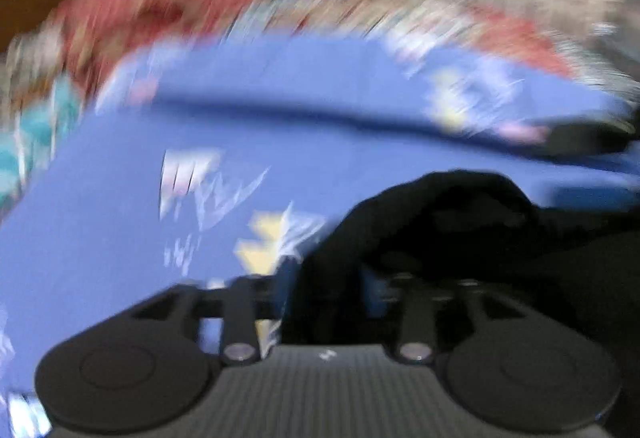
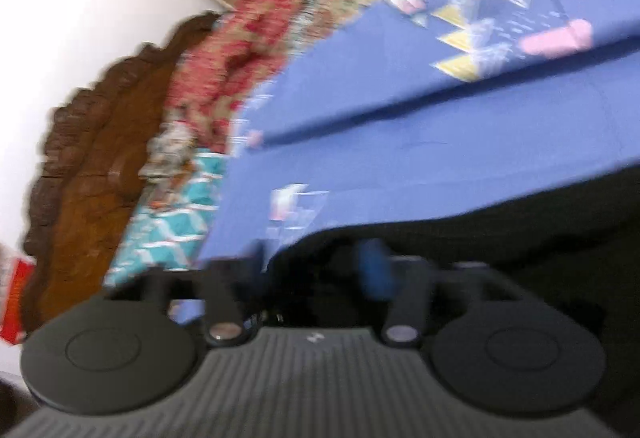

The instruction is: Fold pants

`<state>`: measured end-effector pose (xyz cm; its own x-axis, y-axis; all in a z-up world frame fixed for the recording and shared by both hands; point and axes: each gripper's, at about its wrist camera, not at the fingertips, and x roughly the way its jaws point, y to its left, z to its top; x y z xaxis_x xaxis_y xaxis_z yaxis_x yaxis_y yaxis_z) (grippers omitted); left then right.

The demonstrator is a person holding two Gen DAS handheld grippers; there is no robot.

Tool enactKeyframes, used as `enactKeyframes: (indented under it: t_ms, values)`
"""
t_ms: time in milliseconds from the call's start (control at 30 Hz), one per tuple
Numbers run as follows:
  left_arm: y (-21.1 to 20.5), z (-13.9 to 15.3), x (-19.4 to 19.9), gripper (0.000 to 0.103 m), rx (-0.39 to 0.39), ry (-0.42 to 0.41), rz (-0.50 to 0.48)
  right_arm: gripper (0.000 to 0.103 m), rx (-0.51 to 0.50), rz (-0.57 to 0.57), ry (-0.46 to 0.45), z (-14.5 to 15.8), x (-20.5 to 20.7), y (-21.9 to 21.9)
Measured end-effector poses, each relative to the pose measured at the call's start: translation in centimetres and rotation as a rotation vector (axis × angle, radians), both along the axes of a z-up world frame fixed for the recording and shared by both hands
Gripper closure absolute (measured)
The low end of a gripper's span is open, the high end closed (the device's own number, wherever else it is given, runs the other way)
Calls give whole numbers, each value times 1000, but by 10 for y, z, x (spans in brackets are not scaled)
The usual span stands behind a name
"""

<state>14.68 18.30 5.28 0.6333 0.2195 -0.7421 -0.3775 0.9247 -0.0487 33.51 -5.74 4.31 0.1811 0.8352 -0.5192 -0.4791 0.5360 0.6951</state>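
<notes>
Both views are smeared by motion blur. The black pants [image 1: 440, 214] lie bunched at the lower right of the left wrist view, on a blue patterned bedsheet [image 1: 280, 158]. A raised fold of them fills the gap of my left gripper [image 1: 330, 286], whose jaws look shut on it. In the right wrist view the pants [image 2: 520, 238] spread dark across the lower right. My right gripper [image 2: 316, 266] stands open just over their edge, its blue-padded fingers [image 2: 372, 270] apart and pressing on nothing.
A red patterned blanket [image 2: 248, 50] is heaped along the far side of the blue sheet [image 2: 400, 142]. Beside it lies a teal zigzag cloth [image 2: 172, 226]. A carved wooden headboard [image 2: 92, 158] stands against a white wall. The blanket [image 1: 160, 6] also crosses the top of the left view.
</notes>
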Motion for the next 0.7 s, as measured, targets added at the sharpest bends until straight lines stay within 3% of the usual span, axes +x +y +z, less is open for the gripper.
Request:
enactKeyframes:
  t_ms: [67,167,267,333,367,433,500,600,700]
  values:
    - [17,-7,-8,61,-103,12,49,40,2,5,13,-11,-8,-12]
    - [36,2,-53,54,-240,-88,55,40,-9,63,-10,-21,-35,-40]
    - [56,11,-96,43,-294,-139,100,40,-16,127,-56,-27,-65,-68]
    - [64,11,-126,37,-335,-137,113,40,-17,142,-85,-27,-87,-77]
    - [66,10,-135,29,-355,-126,111,40,-18,148,-101,-28,-99,-80]
    - [60,4,-161,15,-405,-98,107,40,-28,151,-124,-28,-119,-81]
    - [47,1,-186,13,-474,-91,95,40,-28,155,-145,-29,-138,-83]
    - [33,-17,-210,7,-644,-78,116,40,1,179,-134,-29,-160,-87]
    - [17,-32,-222,4,-772,-90,128,40,-31,245,-199,-24,-183,-82]
